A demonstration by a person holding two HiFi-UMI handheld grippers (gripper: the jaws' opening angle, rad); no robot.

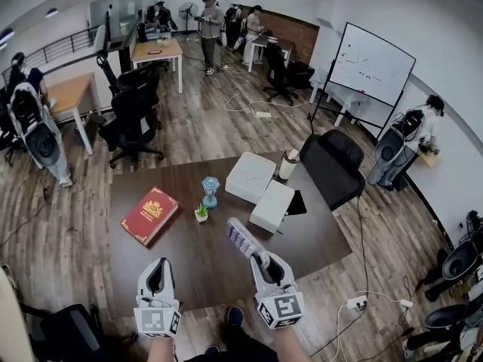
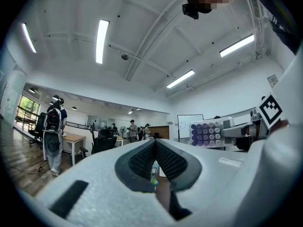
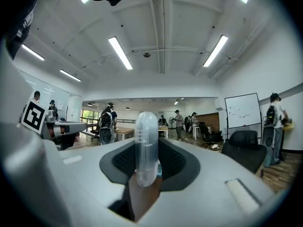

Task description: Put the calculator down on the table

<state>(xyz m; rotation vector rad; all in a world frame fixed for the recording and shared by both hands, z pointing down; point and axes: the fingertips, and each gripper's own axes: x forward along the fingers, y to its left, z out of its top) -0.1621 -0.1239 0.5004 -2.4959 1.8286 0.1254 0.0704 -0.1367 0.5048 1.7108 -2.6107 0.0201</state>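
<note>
My right gripper [image 1: 262,258] is shut on the calculator [image 1: 241,238], a pale one with rows of purple keys. It hangs over the near part of the dark brown table [image 1: 189,262]. The right gripper view shows the calculator [image 3: 146,141] edge-on, upright between the pads of that gripper [image 3: 147,161]. My left gripper [image 1: 158,265] hovers to its left at the table's front edge, shut with nothing in it. From the left gripper view, that gripper's pads [image 2: 142,161] meet at their tips, and the calculator [image 2: 207,133] shows off to the right.
On the table lie a red book [image 1: 149,215], a small potted plant [image 1: 201,213], a blue hourglass-like ornament [image 1: 210,189], two white boxes [image 1: 250,176] [image 1: 272,206], a cup [image 1: 289,164] and a black flat item [image 1: 297,202]. A black office chair [image 1: 333,166] stands at the far right corner.
</note>
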